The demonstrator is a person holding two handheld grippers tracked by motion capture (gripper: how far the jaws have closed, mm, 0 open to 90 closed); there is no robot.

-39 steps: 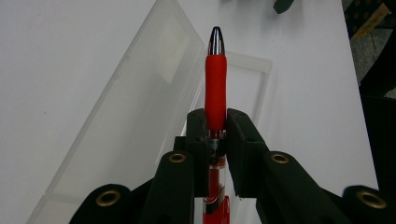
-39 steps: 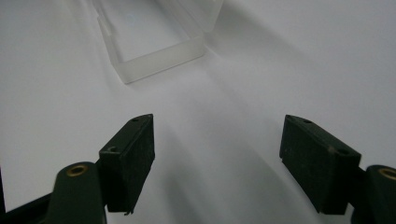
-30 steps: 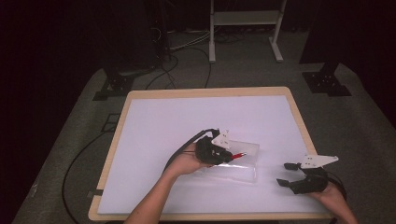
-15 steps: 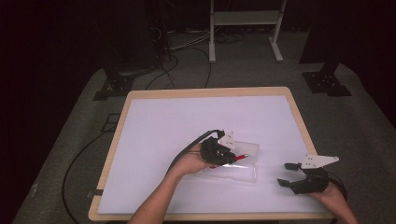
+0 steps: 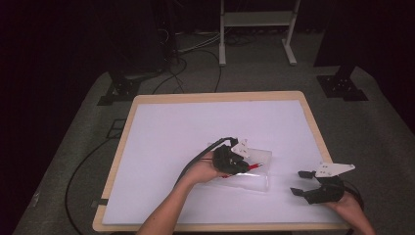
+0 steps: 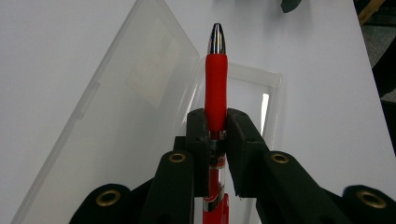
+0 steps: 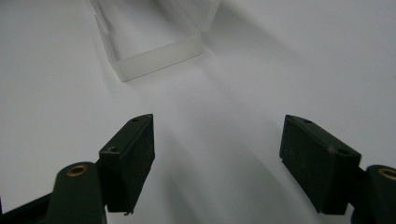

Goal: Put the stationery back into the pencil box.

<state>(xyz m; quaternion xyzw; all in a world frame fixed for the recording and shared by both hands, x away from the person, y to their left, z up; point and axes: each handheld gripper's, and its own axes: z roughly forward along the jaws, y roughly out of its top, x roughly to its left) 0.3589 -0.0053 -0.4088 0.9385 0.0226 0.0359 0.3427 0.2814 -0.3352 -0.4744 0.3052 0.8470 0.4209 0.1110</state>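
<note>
Left gripper (image 6: 217, 140) was clenched on a red pen (image 6: 216, 93) above the open clear box (image 5: 254, 169); right gripper (image 7: 217, 163) released, idle; placing apparently remained.

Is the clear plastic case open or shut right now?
Open: the clear plastic pencil case has its lid swung aside, beside its tray.

One table (image 5: 161, 142), white-topped with a wooden rim. One clear plastic case (image 5: 252, 169), lid open, near 5 o'clock of the table's centre. One red pen (image 6: 216, 88) with a silver tip. Two tools: left tool (image 5: 234, 159) clamped on the pen, right tool (image 5: 304, 182) at 4 o'clock, jaws wide apart. Two hands.
</note>
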